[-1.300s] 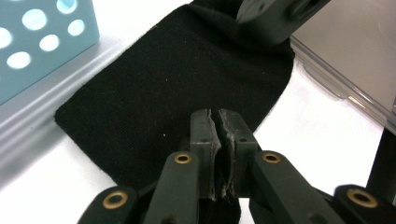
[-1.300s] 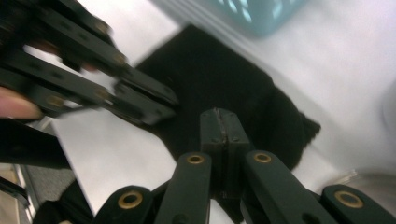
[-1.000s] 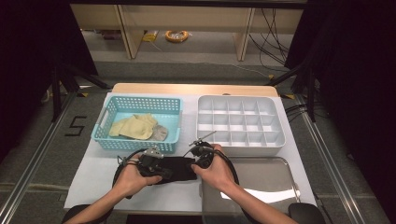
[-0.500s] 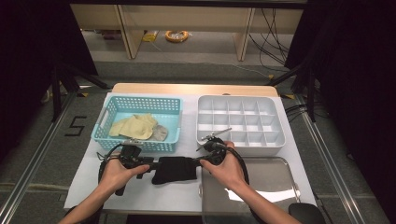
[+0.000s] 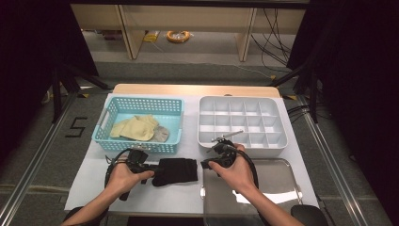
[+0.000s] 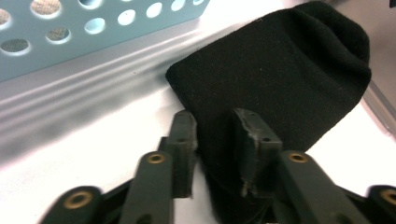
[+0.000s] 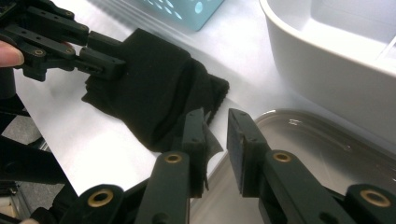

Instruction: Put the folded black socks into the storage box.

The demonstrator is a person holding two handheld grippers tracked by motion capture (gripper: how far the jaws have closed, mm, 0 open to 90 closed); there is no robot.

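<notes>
Just in front of the blue basket [image 5: 141, 123], black sock [image 5: 175, 171] flat on the white mat. At its left end, left gripper [image 6: 215, 135], jaws just closing, sock edge between them. At its right end, right gripper [image 7: 215, 140], jaws just opening, nothing pinched.

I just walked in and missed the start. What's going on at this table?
A person is handling a black folded cloth with a two-jaw claw in each hand. The cloth lies on the white table, in front of the blue basket. The left claw sits at one end with cloth between its jaws, which have just been closing. The right claw is at the other end, beside the metal tray; its jaws have just been opening, with nothing gripped.
</notes>
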